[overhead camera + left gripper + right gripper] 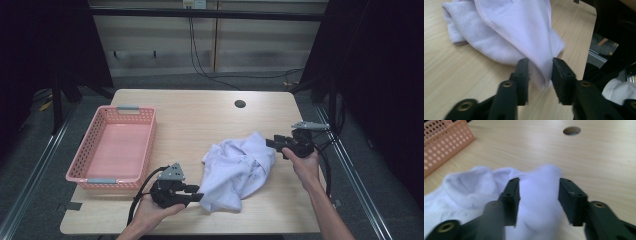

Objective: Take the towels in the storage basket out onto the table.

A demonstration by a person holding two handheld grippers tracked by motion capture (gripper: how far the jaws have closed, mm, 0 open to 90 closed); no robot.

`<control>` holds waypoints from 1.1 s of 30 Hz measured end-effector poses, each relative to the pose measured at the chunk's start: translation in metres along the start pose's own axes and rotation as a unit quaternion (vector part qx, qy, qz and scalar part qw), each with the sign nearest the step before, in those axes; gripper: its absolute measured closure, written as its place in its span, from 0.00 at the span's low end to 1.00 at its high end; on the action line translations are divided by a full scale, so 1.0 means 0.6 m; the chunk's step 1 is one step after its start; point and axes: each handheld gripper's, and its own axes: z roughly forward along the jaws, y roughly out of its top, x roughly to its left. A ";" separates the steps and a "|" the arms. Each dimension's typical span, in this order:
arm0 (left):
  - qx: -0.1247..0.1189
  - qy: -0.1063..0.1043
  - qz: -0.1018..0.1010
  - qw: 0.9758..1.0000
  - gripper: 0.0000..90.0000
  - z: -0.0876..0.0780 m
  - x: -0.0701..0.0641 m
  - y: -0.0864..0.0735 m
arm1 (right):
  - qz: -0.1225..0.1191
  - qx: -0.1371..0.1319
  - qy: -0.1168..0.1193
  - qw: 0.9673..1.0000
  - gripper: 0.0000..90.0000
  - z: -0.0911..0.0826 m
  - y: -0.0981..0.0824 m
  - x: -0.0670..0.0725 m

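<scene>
A crumpled pale lilac cloth (235, 170) lies on the wooden table (200, 115), right of centre. My left gripper (197, 192) is at the cloth's near left corner. In the left gripper view its jaws (540, 65) stand apart, and a fold of the cloth (519, 27) hangs loosely between them. My right gripper (270, 142) is at the cloth's far right edge. In the right gripper view its jaws (539, 182) are spread wide over a raised hump of the cloth (469, 187), and the pads do not press on it.
A pink plastic basket (145, 145) stands empty on the left side of the table, and its corner (446, 142) is in the right gripper view. A round cable hole (240, 104) sits near the far edge. Bare wood lies between basket and cloth.
</scene>
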 end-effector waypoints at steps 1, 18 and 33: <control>-0.002 0.003 0.001 1.000 0.68 -0.001 0.003 0.003 | -0.001 0.001 0.010 1.000 0.53 -0.003 -0.008 0.005; 0.061 -0.002 -0.001 0.998 0.80 0.125 0.036 -0.010 | -0.079 0.094 0.086 0.989 0.62 0.055 -0.081 0.132; 0.041 -0.016 -0.012 0.999 0.72 0.083 0.037 -0.018 | -0.076 0.060 0.112 0.989 0.62 0.088 -0.022 0.132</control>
